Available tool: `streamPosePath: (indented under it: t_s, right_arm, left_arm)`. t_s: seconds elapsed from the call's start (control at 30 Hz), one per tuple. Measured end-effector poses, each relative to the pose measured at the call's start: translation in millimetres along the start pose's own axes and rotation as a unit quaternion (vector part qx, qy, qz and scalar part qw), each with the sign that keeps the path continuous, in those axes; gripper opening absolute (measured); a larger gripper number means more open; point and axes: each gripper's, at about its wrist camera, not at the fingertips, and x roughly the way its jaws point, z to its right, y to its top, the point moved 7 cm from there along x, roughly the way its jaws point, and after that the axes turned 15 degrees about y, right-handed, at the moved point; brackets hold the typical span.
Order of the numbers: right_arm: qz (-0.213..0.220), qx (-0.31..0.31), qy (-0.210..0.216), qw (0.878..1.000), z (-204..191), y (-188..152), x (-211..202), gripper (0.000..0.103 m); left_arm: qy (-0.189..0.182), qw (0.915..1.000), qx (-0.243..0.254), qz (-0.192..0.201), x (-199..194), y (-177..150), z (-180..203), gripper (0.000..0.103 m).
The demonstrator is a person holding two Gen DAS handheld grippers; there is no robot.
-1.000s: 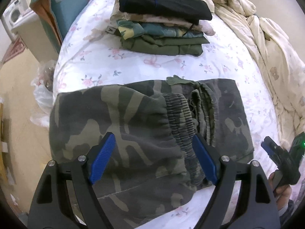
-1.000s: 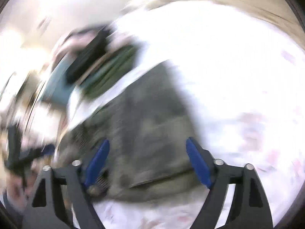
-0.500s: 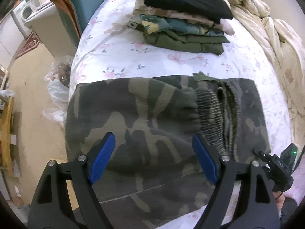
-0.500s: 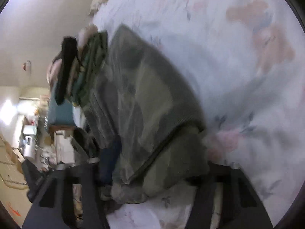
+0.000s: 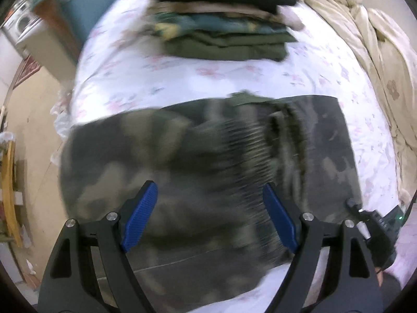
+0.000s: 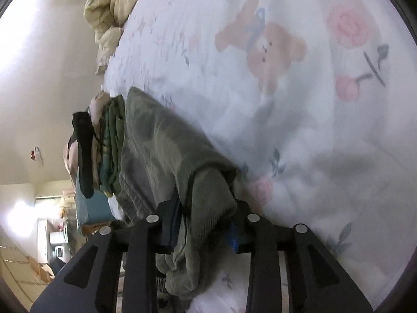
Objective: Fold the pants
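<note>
The work surface is a bed [image 5: 182,73] covered with a white sheet printed with pink flowers; the right wrist view also shows a teddy-bear print [image 6: 263,49] on the same sheet. A cream quilt [image 5: 378,39] lies bunched along the far right edge of the bed. Beyond the bed's left edge are a beige floor, a teal headboard or panel [image 5: 83,7] and a pale cabinet [image 5: 39,41].

The camouflage pants [image 5: 195,169] lie folded across the near part of the bed, reaching its left edge, with the ribbed elastic band [image 5: 247,151] on top toward the right. A stack of folded clothes [image 5: 224,26], topped by a black item, sits farther back, apart from the pants.

The left gripper [image 5: 208,216] hovers above the pants with its jaws spread wide and nothing between the blue pads [image 5: 140,216]. This view is motion-blurred.

The left wrist view shows the right gripper [image 5: 370,221] only as a dark body at the pants' near right corner. The right wrist view shows the right gripper [image 6: 206,229] clenched on a bunched corner of the pants, fabric pinched between its fingers. Only this view shows a wall and a bright room area behind the stack.
</note>
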Motion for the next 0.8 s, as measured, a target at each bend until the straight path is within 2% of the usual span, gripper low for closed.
streamPosePath:
  t_s: [0.07, 0.17, 0.23, 0.33, 0.43, 0.53, 0.6, 0.63, 0.67, 0.7, 0.73, 0.8]
  right_arm:
    - [0.009, -0.011, 0.001, 1.000, -4, 4, 2, 0.033]
    - [0.010, -0.091, 0.002, 0.996, -28, 1, -1, 0.013]
    - [-0.002, -0.205, 0.019, 0.979, -69, -10, -4, 0.011]
    - [-0.040, -0.314, 0.038, 0.948, -110, -30, -1, 0.010]
    - [-0.058, -0.342, 0.046, 0.937, -120, -39, 3, 0.010]
    - [-0.076, -0.361, 0.056, 0.928, -126, -49, 9, 0.009]
    - [-0.089, -0.379, 0.065, 0.919, -134, -56, 14, 0.009]
    - [-0.096, -0.396, 0.072, 0.910, -141, -65, 16, 0.009]
    - [-0.102, -0.407, 0.077, 0.905, -146, -71, 18, 0.009]
    - [-0.105, -0.416, 0.080, 0.899, -149, -76, 18, 0.009]
    - [-0.109, -0.425, 0.086, 0.895, -155, -81, 19, 0.009]
    - [-0.117, -0.426, 0.104, 0.891, -162, -88, 20, 0.009]
  left_arm:
    - [-0.013, 0.9998, 0.014, -0.005, -5, 15, 39, 0.080]
    - [-0.036, 0.9983, 0.043, -0.018, -9, 41, 107, 0.080]
    - [-0.039, 0.9958, 0.077, -0.030, -5, 53, 146, 0.080]
    - [-0.053, 0.9869, 0.141, -0.058, 4, 69, 203, 0.080]
    - [-0.040, 0.9821, 0.171, -0.067, 14, 85, 238, 0.080]
    - [-0.024, 0.9736, 0.197, -0.113, 36, 85, 260, 0.080]
    - [0.008, 0.9661, 0.230, -0.118, 45, 80, 264, 0.079]
    - [0.020, 0.9639, 0.242, -0.108, 45, 80, 263, 0.076]
    - [0.023, 0.9628, 0.252, -0.094, 42, 81, 259, 0.055]
    - [0.021, 0.9625, 0.255, -0.091, 39, 81, 253, 0.026]
    - [0.018, 0.9631, 0.253, -0.091, 35, 83, 244, 0.015]
    - [0.012, 0.9666, 0.247, -0.065, 14, 90, 217, 0.009]
